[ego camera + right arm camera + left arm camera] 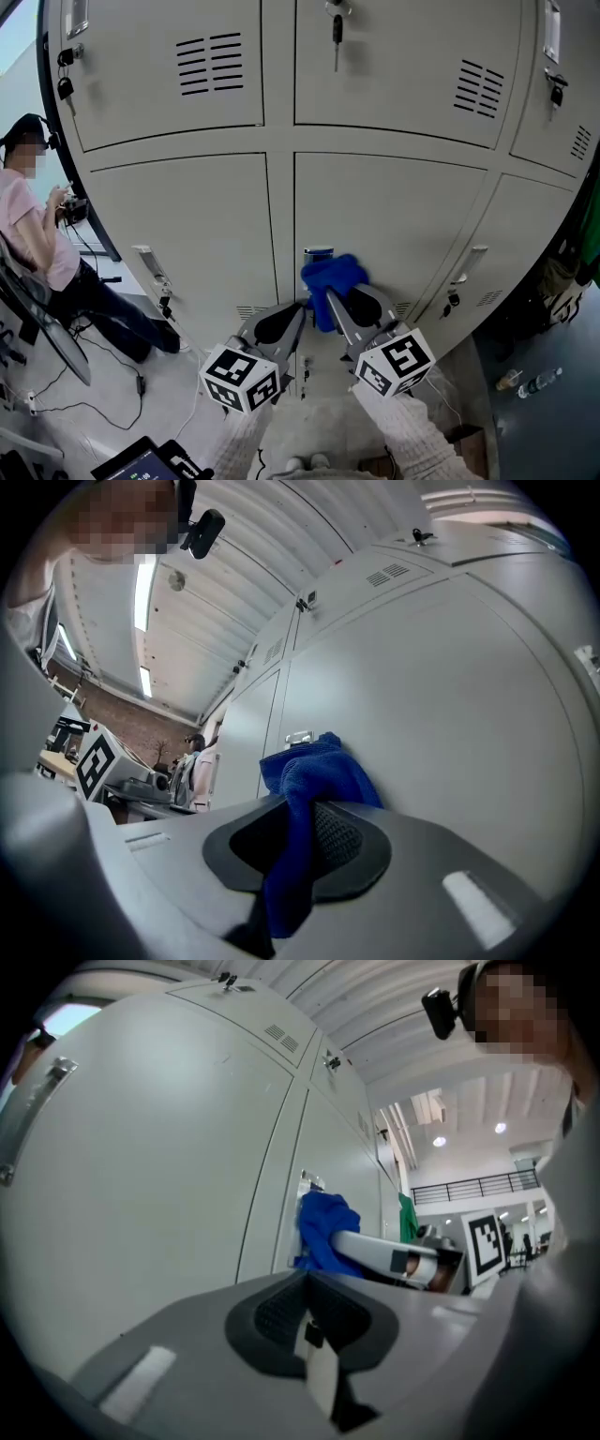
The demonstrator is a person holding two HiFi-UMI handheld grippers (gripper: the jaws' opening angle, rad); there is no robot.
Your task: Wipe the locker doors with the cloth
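The grey locker doors [394, 206] fill the head view. A blue cloth [332, 278] is pressed against the lower middle door, just below its small handle plate. My right gripper [330, 296] is shut on the cloth; in the right gripper view the blue cloth [302, 794] bunches out between the jaws against the door [450, 696]. My left gripper [298, 311] hangs just left of it, shut with nothing in it, close to the door but apart from the cloth. The left gripper view shows its own closed jaws, the cloth [323, 1230] and the right gripper's finger [384, 1251].
A seated person [37, 234] is at the left by the lockers, with cables on the floor. A key [337, 33] hangs in an upper lock, and latch handles [152, 267] [466, 265] stick out from the lower doors. Bottles [538, 382] lie at the right; a tablet [141, 464] is at the bottom.
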